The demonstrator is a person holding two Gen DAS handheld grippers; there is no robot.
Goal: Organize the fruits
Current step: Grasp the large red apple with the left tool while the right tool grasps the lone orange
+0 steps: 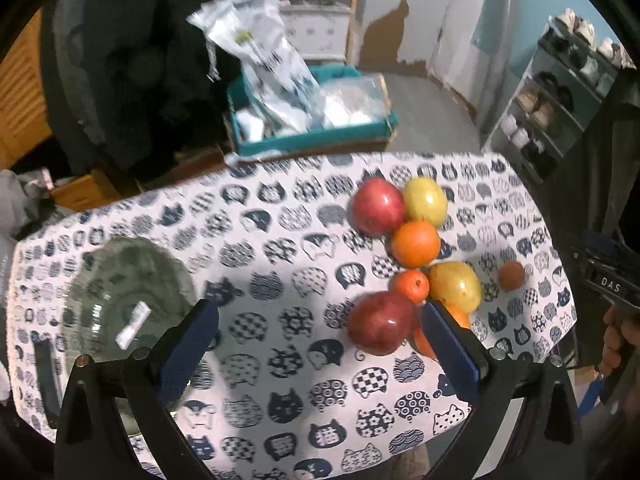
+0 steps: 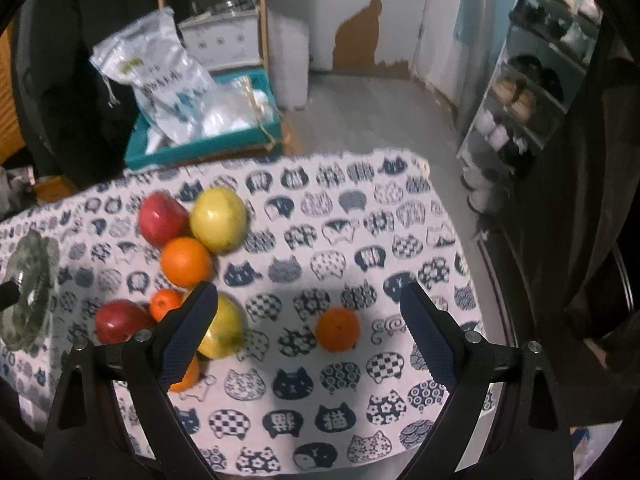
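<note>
I hold both grippers above a table covered by a cat-print cloth [image 1: 280, 248]. My left gripper [image 1: 320, 344] has its fingers spread wide with nothing between them; its right finger [image 1: 452, 344] stands in front of the near edge of the fruit pile. To its left sits a clear glass bowl [image 1: 132, 292], with no fruit in it that I can see.

The fruit lies in a loose cluster on the cloth: a red apple [image 1: 378, 206] touching a yellow apple [image 1: 426, 200] at the far end, an orange [image 1: 415, 243] just below them, then a small orange [image 1: 410, 285], a second yellow apple [image 1: 456, 286] and a second red apple [image 1: 378, 326] nearest me. Another orange is partly hidden behind the finger.

My right gripper [image 2: 308, 336] is also wide open and empty. One lone orange [image 2: 338, 329] sits on the cloth between its fingers, apart from the pile.

Beyond the table I see a teal box [image 2: 208, 148] holding plastic bags.
</note>
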